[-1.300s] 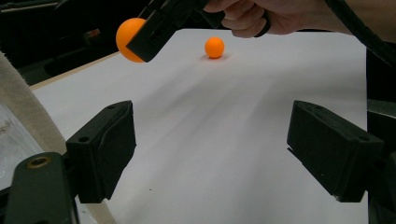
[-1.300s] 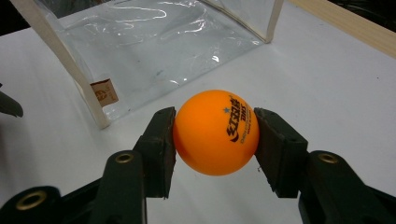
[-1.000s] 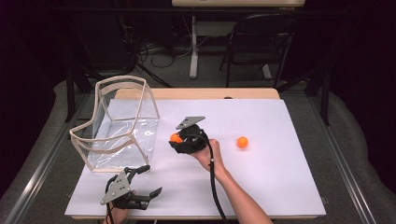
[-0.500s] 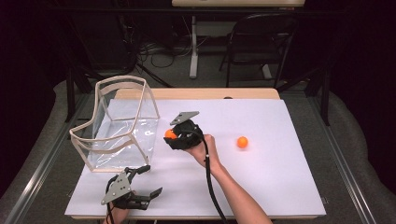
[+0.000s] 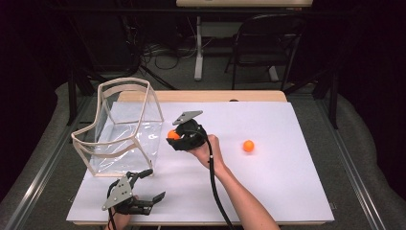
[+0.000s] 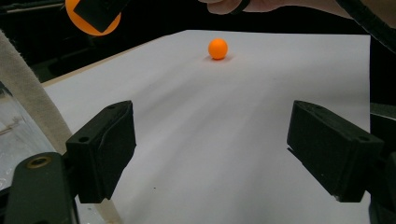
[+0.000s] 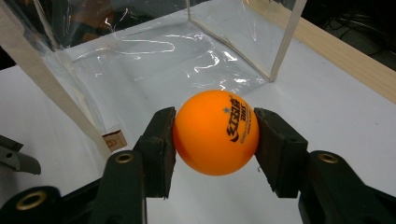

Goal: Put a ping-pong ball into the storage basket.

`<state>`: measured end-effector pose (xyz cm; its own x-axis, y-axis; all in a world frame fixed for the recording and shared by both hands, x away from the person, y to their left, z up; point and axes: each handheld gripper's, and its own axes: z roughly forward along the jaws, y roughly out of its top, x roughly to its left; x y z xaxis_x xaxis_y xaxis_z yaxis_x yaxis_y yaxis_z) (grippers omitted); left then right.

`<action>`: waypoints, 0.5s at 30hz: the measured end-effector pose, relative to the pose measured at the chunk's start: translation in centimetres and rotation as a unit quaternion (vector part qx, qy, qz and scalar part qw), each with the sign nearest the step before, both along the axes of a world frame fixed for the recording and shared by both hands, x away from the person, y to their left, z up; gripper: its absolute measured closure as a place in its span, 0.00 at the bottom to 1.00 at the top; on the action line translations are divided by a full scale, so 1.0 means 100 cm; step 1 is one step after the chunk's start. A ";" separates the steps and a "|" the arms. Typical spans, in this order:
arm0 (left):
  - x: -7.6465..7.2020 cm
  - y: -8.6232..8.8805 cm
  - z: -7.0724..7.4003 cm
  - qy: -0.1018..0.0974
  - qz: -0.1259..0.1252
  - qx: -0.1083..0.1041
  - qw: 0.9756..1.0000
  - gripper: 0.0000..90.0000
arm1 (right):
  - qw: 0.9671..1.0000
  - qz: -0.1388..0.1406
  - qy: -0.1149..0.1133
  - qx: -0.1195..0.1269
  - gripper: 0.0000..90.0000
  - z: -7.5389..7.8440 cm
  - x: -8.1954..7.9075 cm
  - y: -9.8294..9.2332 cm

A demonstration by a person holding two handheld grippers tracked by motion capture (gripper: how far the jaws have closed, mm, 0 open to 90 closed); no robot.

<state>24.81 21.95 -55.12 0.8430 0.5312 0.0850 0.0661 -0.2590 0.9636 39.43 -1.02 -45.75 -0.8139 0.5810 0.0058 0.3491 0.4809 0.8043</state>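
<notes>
**Orange ball clamped beside clear bag**

The right gripper [image 5: 176,137] is seen closed on an orange table-tennis ball [image 7: 215,132], both black pads [image 7: 161,149] pressed against its sides. Dark print and a small star are carried on the ball's smooth matte skin. The ball is held above the table, just beside the open mouth of a clear plastic bag [image 5: 125,132] lying on its side. The left gripper [image 5: 143,191] is rested near the table's front edge, jaws spread wide with nothing between them; its pads [image 6: 103,149] are blocky with a rubbery look.

A second orange ball [image 5: 248,146] is left on the sheet, well apart to the right of the held one.

The surface is covered by a flat white sheet [image 5: 287,191] over a wooden tabletop [image 5: 249,96], of which a strip is shown at the far edge. Behind it, a dark room is seen with a black chair [image 5: 268,45] and floor cables [image 5: 163,50].

The bag's walls are glossy, creased and reflective, edged with pale beige trim [image 5: 93,128]. The person's left hand is cut off by the bottom edge of the high view. The small tag on the bag in the right gripper view is too small to read.
</notes>
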 end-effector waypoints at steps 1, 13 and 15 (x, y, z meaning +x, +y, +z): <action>0.000 0.000 0.000 0.000 0.000 0.000 1.000 0.17 | 1.000 -0.001 0.002 -0.002 0.56 0.000 0.000 0.001; 0.001 -0.001 0.000 0.002 -0.003 -0.001 1.000 0.17 | 1.000 0.003 -0.003 0.004 0.56 0.015 0.006 0.009; 0.001 -0.001 -0.001 0.002 -0.003 -0.001 1.000 0.17 | 1.000 0.005 -0.005 0.004 0.56 0.019 0.006 0.011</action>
<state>24.87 21.87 -55.18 0.8469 0.5257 0.0797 0.0689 -0.2572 0.9639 40.00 0.04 -43.82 -0.8195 0.5731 0.0023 0.3360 0.4772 0.8120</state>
